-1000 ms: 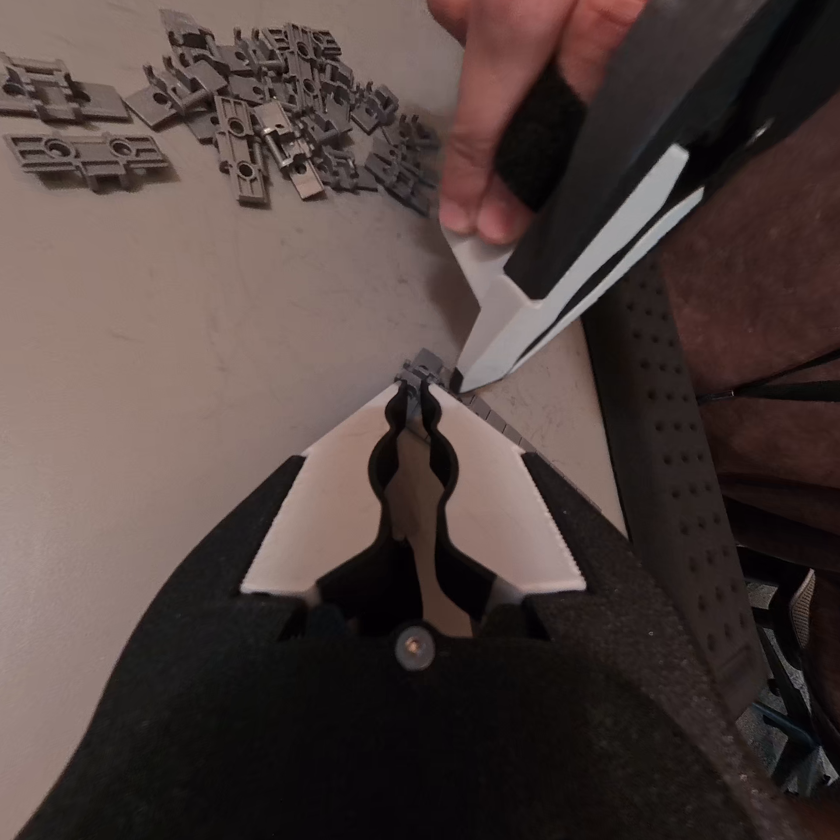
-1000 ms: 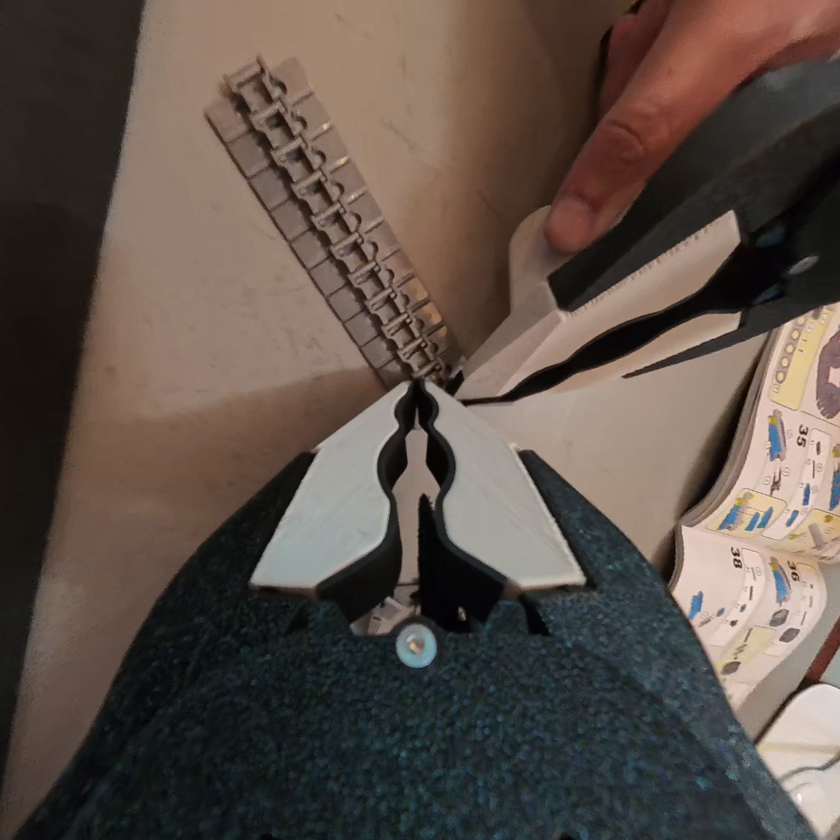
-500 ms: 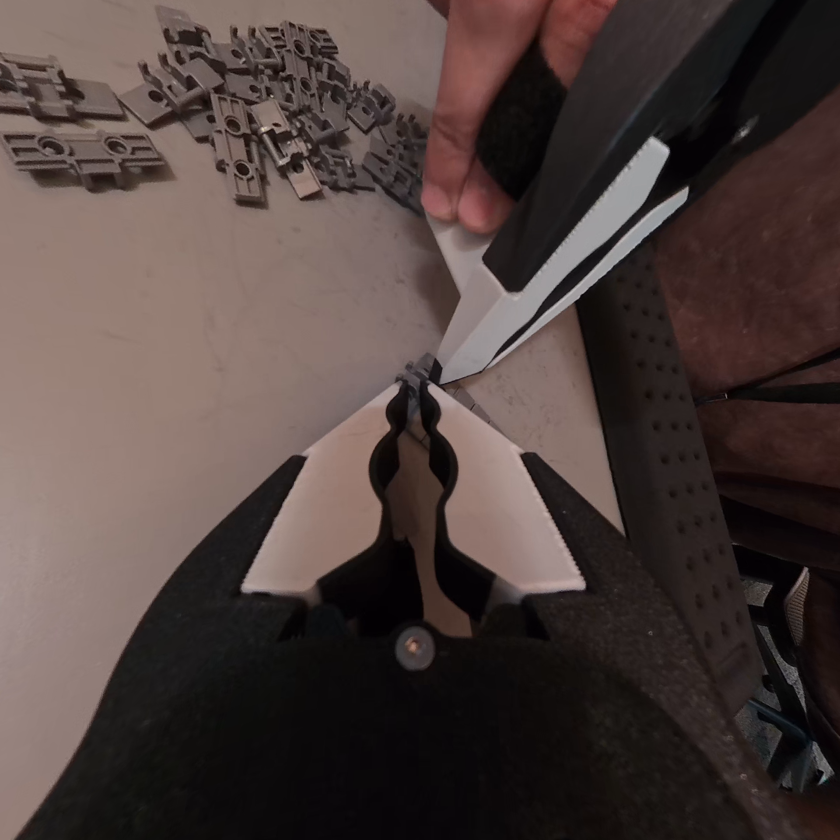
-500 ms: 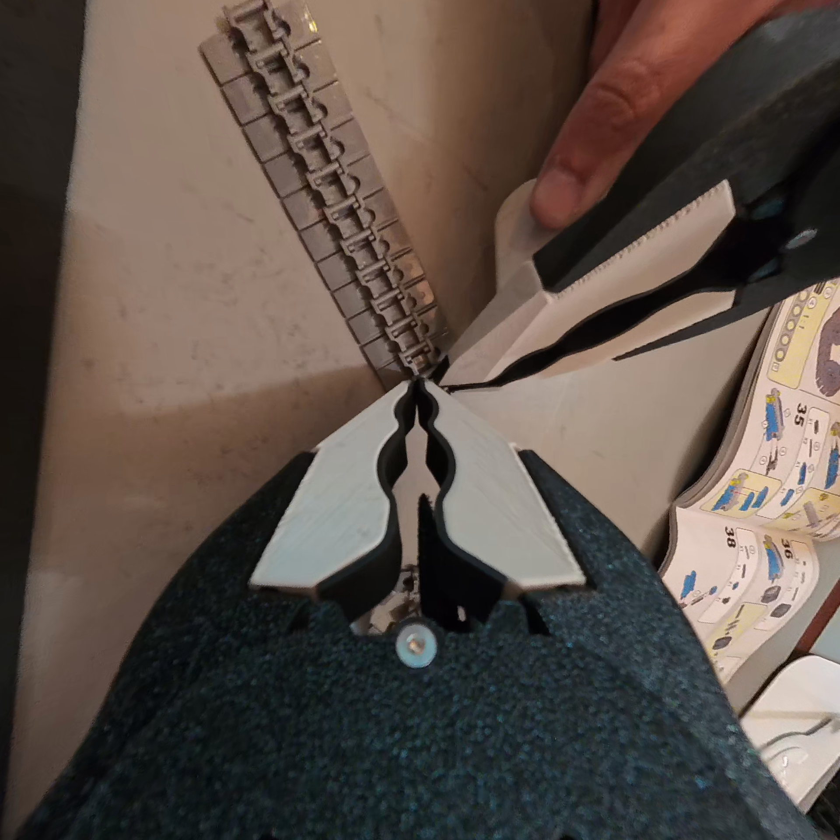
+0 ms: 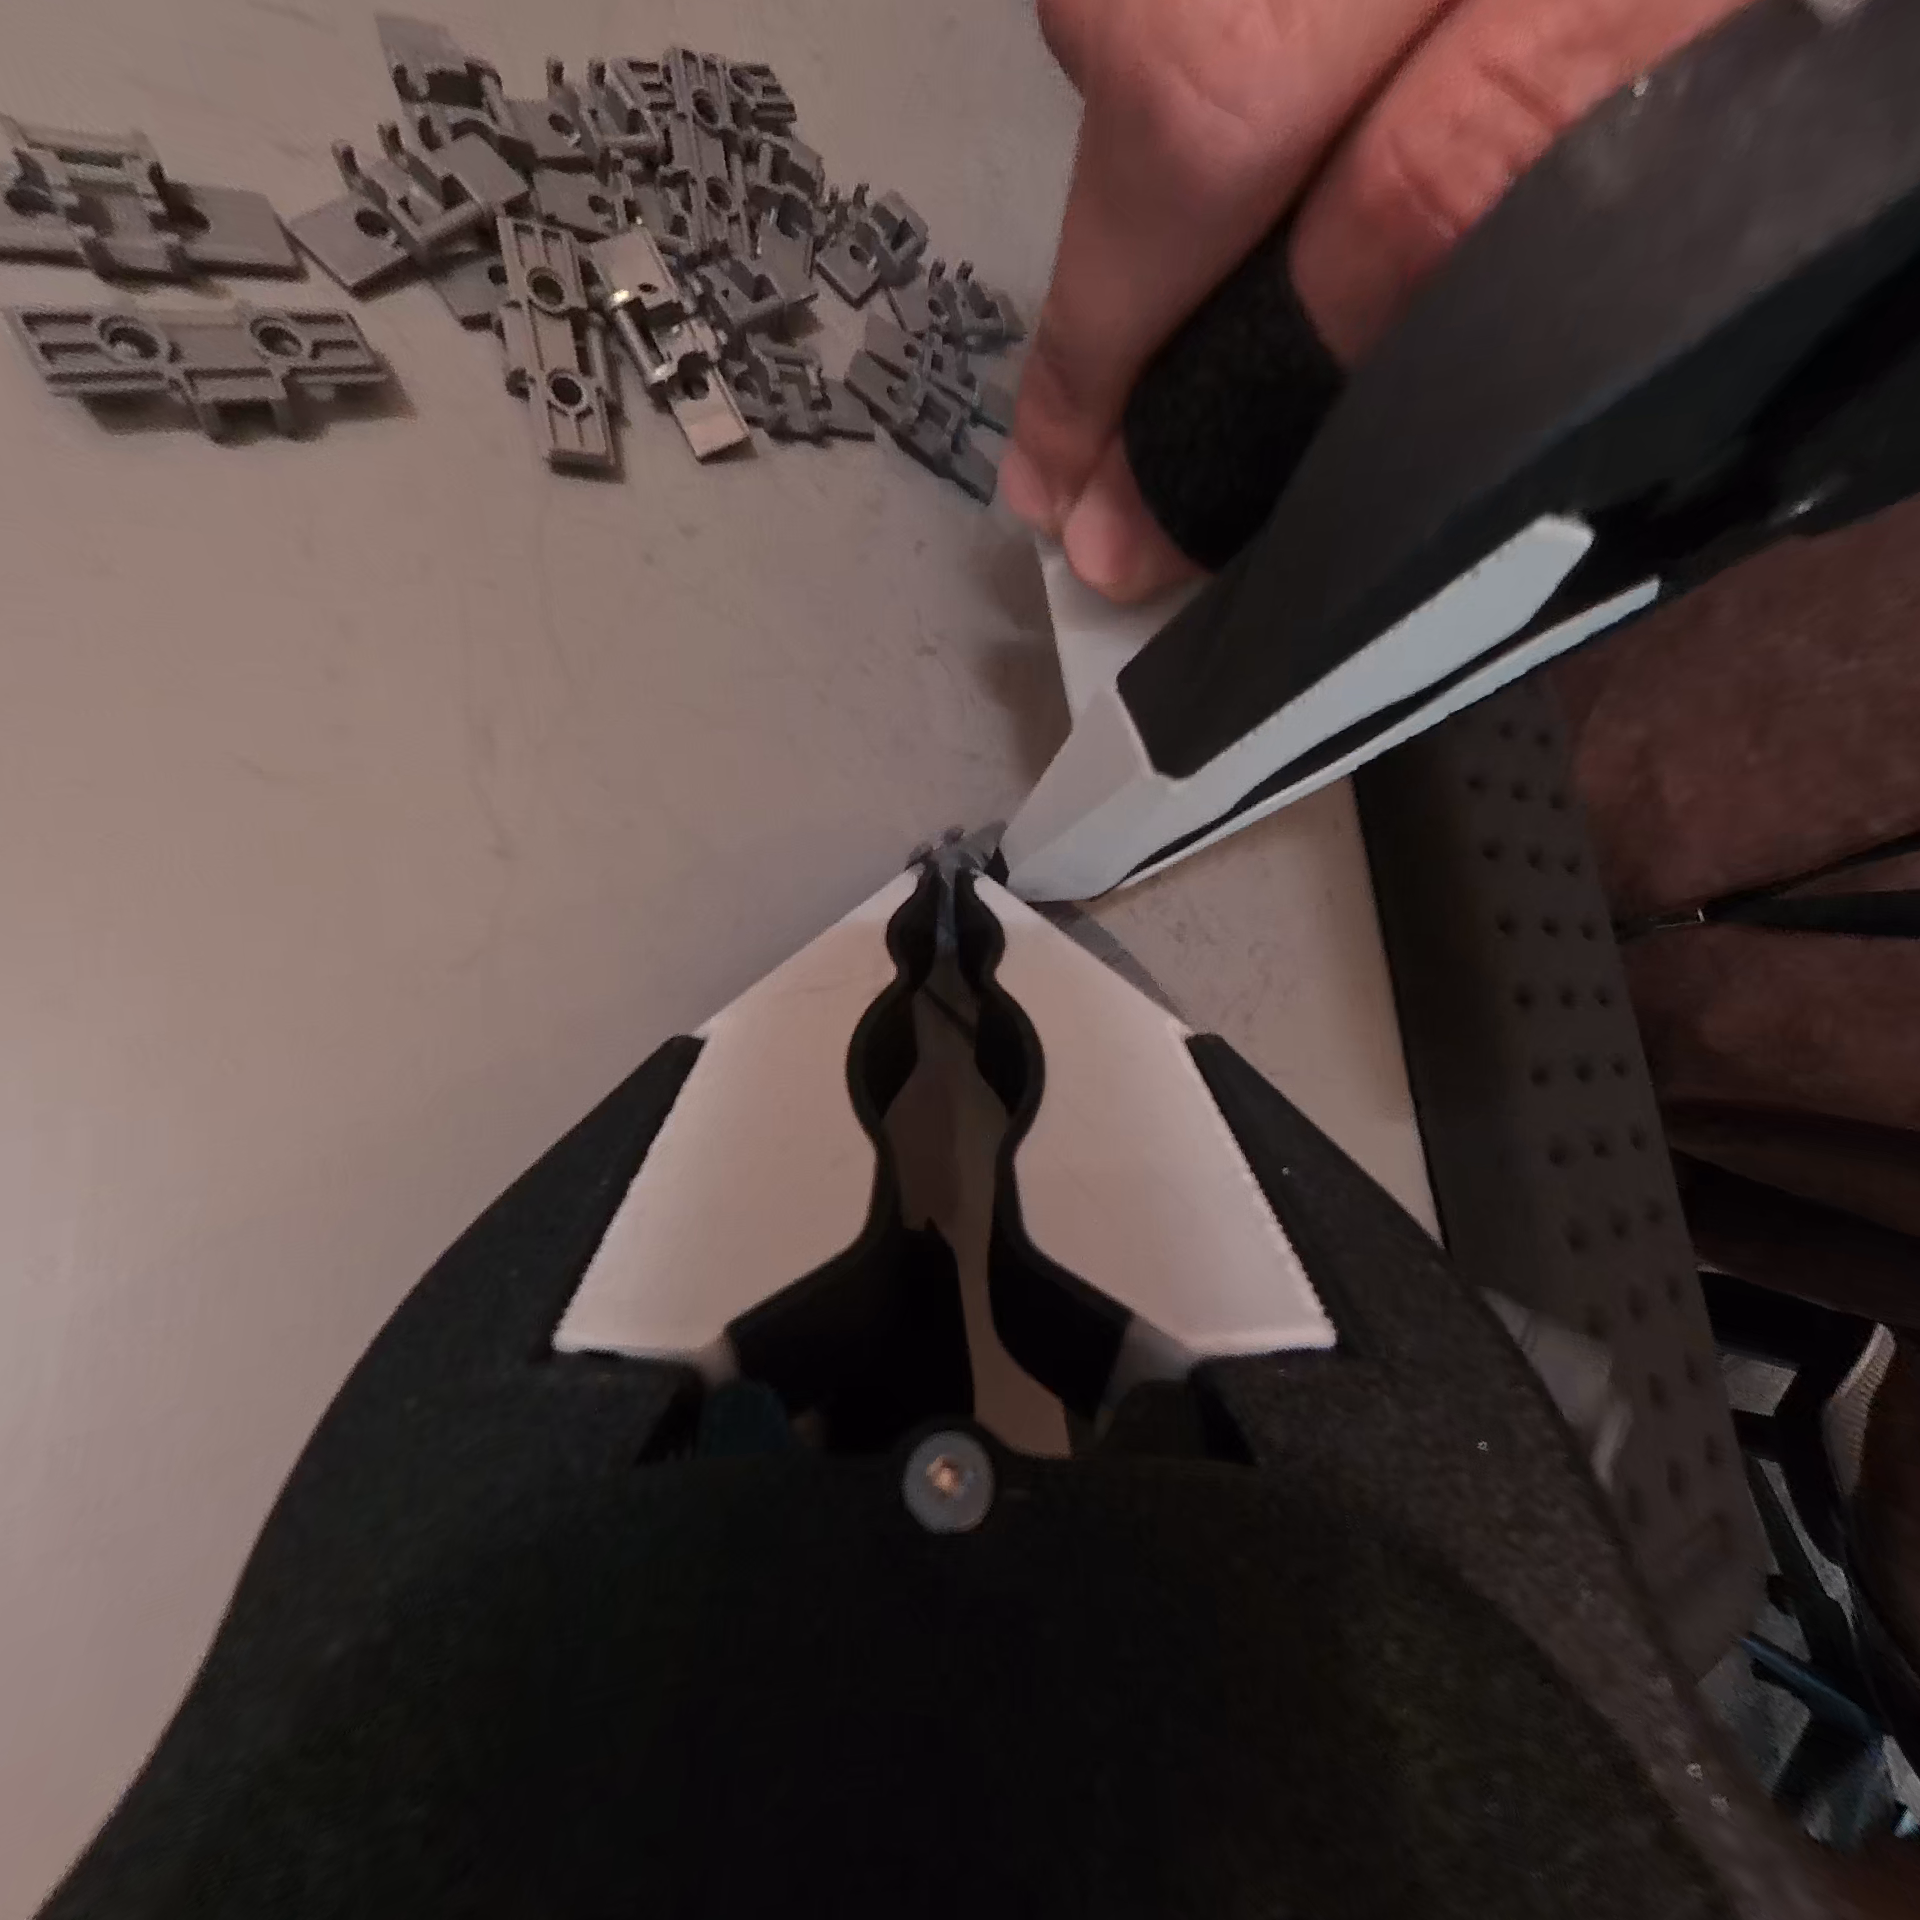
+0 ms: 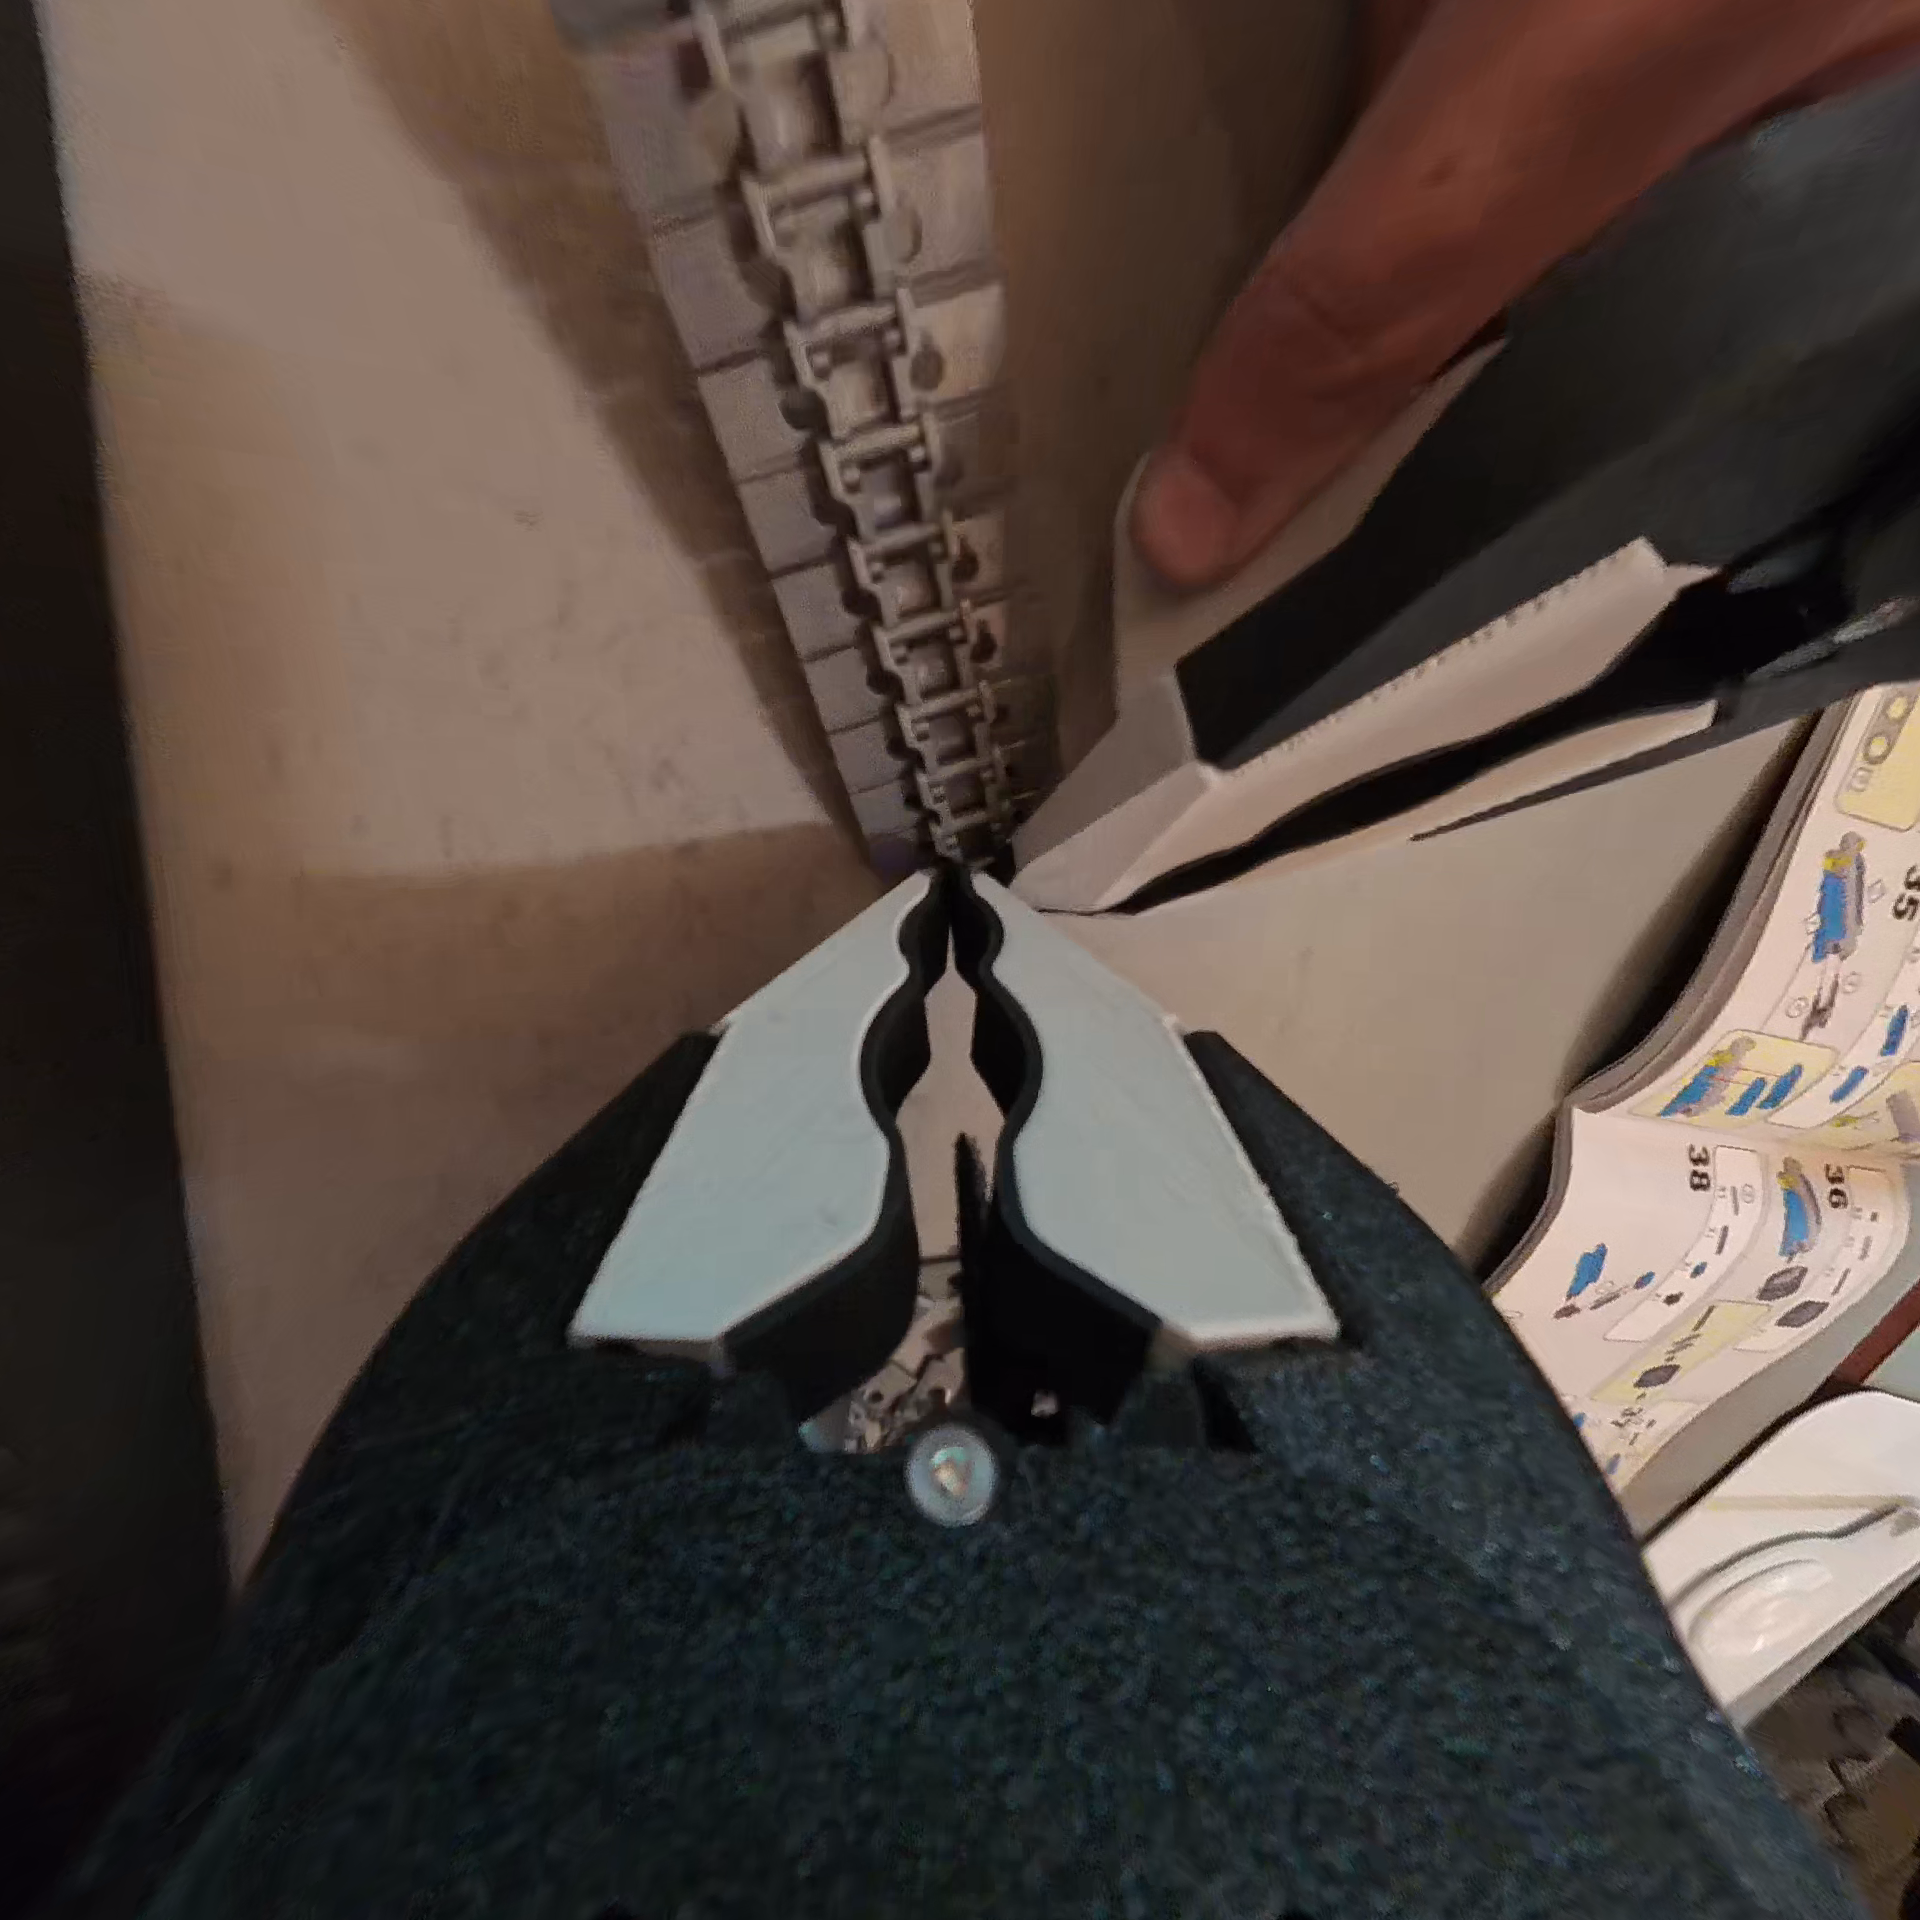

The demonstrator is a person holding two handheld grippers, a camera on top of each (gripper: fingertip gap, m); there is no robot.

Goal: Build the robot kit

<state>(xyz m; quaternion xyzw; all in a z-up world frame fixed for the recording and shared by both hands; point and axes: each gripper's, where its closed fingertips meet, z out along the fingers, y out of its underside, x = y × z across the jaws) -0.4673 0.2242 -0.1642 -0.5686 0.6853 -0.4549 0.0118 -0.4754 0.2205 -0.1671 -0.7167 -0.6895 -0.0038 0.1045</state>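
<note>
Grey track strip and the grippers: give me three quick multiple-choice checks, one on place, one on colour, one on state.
1. Where do the loose links lie in the left wrist view?
A. far on the table, upper left
B. on the booklet
C. between the left gripper's fingers

2. What colour is the track strip?
A. blue
B. grey
C. yellow

3. How is the right gripper?
A. wide open
B. out of view
C. shut at the strip's near end

Answers: 1 A, the pile sits on the bare tabletop, apart from both grippers. 2 B, every joined link is grey. 3 C, its tips meet at the strip's end, beside the left gripper, which pinches a grey piece there.
</note>
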